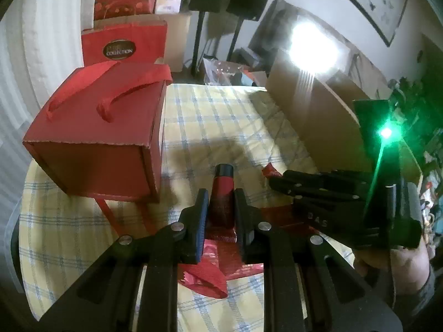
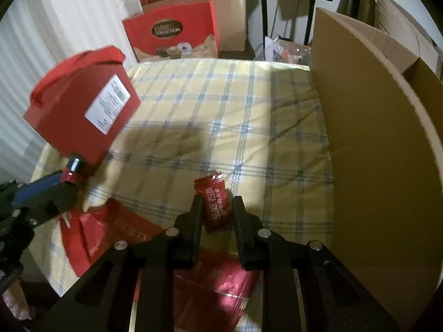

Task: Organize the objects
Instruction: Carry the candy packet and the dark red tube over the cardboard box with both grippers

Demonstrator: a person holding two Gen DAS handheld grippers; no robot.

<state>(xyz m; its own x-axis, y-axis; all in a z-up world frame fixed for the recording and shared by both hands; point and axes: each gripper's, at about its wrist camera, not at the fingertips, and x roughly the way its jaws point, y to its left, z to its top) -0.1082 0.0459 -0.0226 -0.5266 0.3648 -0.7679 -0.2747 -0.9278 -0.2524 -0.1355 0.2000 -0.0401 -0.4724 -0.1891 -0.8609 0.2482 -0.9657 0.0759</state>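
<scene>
My left gripper (image 1: 221, 204) is shut on a dark red tube with a black cap (image 1: 223, 193), held above the checked cloth. The tube's cap end shows at the left of the right wrist view (image 2: 72, 167). My right gripper (image 2: 217, 207) is shut on a small red candy packet with white characters (image 2: 216, 202); in the left wrist view it (image 1: 272, 178) sits to the right of the left one. A red gift box with ribbon handles (image 1: 97, 135) stands at the left, also seen in the right wrist view (image 2: 83, 116). A large red foil bag (image 2: 110, 235) lies below both grippers.
An open cardboard box (image 2: 373, 144) stands along the right side of the yellow checked cloth (image 2: 221, 105). Red gift bags (image 2: 171, 36) and cardboard boxes stand behind the bed. Two black speakers on stands (image 1: 243, 2) are at the back. White curtain on the left.
</scene>
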